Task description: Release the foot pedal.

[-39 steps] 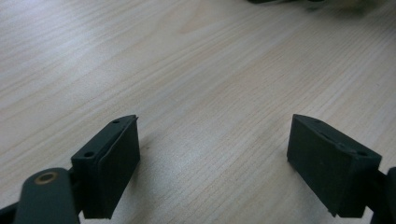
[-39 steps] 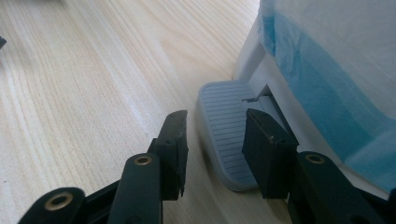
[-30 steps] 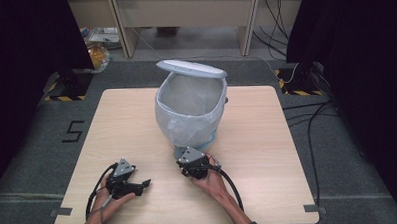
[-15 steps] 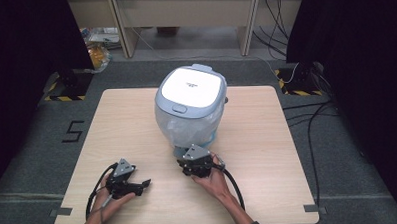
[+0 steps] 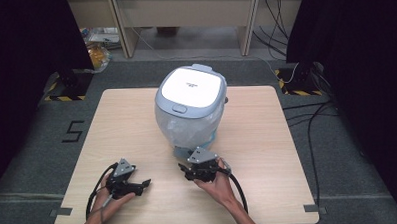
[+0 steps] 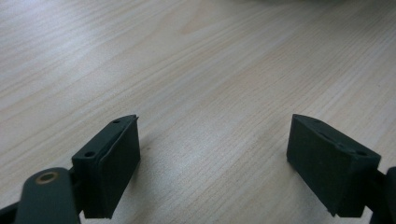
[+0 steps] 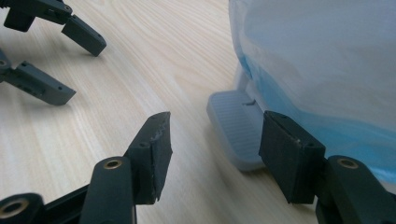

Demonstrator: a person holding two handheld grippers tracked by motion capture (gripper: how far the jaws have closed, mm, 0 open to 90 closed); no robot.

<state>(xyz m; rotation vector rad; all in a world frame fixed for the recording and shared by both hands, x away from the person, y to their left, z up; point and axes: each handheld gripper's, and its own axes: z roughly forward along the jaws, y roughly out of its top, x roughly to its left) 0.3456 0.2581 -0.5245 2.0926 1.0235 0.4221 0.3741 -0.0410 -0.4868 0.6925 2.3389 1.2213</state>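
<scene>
A grey pedal bin point(image 5: 206, 114) lined with a clear plastic bag point(image 7: 322, 56) stands mid-table, its white lid point(image 5: 189, 87) down flat. Its pale foot pedal point(image 7: 233, 133) sticks out at the base toward me. My right gripper point(image 5: 186, 171) hovers just in front of that pedal. Its jaws have just been opening and stand apart point(image 7: 217, 128), pressing on nothing. My left gripper point(image 5: 146, 184) rests on the table at the near left, open with bare wood between its pads point(image 6: 215, 126). It shows again in the right gripper view point(image 7: 86, 74).
The wooden table point(image 5: 287, 139) has free surface on both sides of the bin. Cables point(image 5: 306, 113) lie on the grey floor to the right. A desk frame point(image 5: 244, 35) stands beyond the far edge.
The bin lid has dropped from raised to flat shut. My right gripper has lifted and drawn back a little from the pedal with its jaws wider. The left gripper has stayed put.
</scene>
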